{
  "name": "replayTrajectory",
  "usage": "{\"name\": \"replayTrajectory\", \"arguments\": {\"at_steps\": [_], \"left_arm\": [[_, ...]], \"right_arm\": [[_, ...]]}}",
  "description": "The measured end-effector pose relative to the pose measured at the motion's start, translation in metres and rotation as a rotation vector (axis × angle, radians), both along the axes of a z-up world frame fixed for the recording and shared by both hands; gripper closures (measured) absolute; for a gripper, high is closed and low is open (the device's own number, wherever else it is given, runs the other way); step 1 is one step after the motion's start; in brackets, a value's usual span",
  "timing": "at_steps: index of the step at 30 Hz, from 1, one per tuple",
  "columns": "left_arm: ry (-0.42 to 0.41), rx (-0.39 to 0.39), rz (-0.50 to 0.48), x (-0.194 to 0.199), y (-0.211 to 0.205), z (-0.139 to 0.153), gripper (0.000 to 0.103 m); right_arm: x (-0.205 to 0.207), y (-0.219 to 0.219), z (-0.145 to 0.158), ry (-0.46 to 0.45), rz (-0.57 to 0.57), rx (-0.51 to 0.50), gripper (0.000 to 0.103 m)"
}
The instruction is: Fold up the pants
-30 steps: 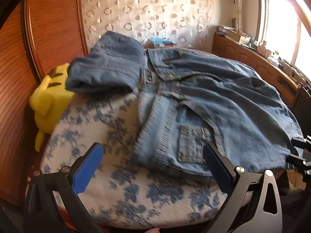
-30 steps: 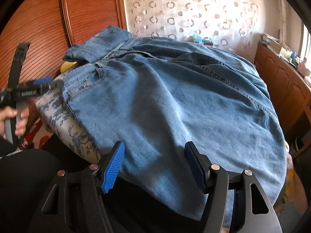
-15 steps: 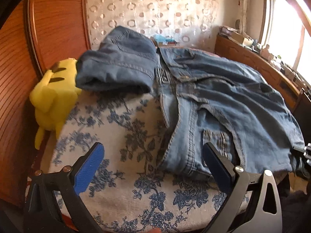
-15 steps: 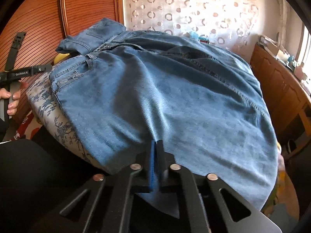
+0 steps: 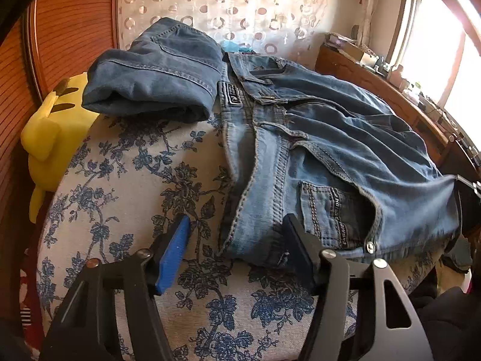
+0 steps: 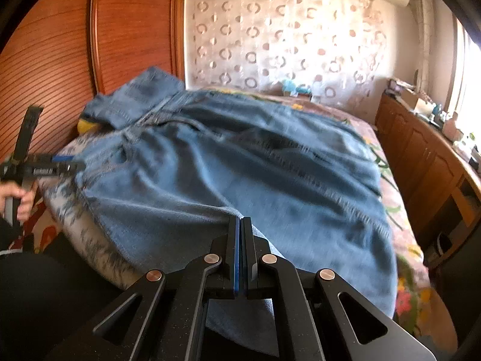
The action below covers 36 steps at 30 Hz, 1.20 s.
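Note:
Light blue jeans (image 5: 315, 138) lie spread over a floral cushion (image 5: 144, 174), waistband toward the left. My left gripper (image 5: 237, 249) is open, its two fingers straddling the near waistband corner by the back pocket. My right gripper (image 6: 240, 231) is shut on the near edge of the jeans' leg fabric (image 6: 240, 162) and lifts it. The left gripper also shows at the far left of the right wrist view (image 6: 45, 167), held by a hand.
A second, darker folded pair of jeans (image 5: 156, 69) lies at the back left. A yellow plush toy (image 5: 51, 132) sits against the wooden headboard (image 5: 69, 30). A wooden cabinet (image 6: 427, 162) runs along the right, under the window.
My right gripper closed on the jeans' leg edge and pulled it up and back. My left gripper narrowed its opening and moved onto the waistband corner.

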<state>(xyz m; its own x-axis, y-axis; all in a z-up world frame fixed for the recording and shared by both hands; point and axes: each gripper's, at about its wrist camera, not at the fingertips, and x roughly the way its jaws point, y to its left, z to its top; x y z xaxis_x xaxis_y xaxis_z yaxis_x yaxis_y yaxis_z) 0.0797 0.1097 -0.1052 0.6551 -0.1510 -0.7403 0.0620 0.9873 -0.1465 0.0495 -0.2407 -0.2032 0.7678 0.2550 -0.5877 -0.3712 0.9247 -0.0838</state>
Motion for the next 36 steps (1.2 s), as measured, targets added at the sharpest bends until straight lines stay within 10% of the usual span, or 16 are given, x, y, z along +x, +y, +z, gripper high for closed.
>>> {"name": "replayTrajectory", "arguments": {"at_steps": [16,29,36], "left_arm": [[-0.061,-0.015,-0.044,-0.004,-0.009,0.026,0.09],[-0.039,-0.001,-0.037,-0.001,-0.005,0.021,0.09],[-0.035,0.006,-0.035,-0.002,-0.006,0.019,0.09]], "right_arm": [[0.042,0.021,0.037,-0.105,0.02,-0.051,0.102],[0.083,0.024,-0.012,0.045,0.047,-0.038,0.1],[0.052,-0.016,-0.012,0.079,0.007,-0.008,0.065]]}}
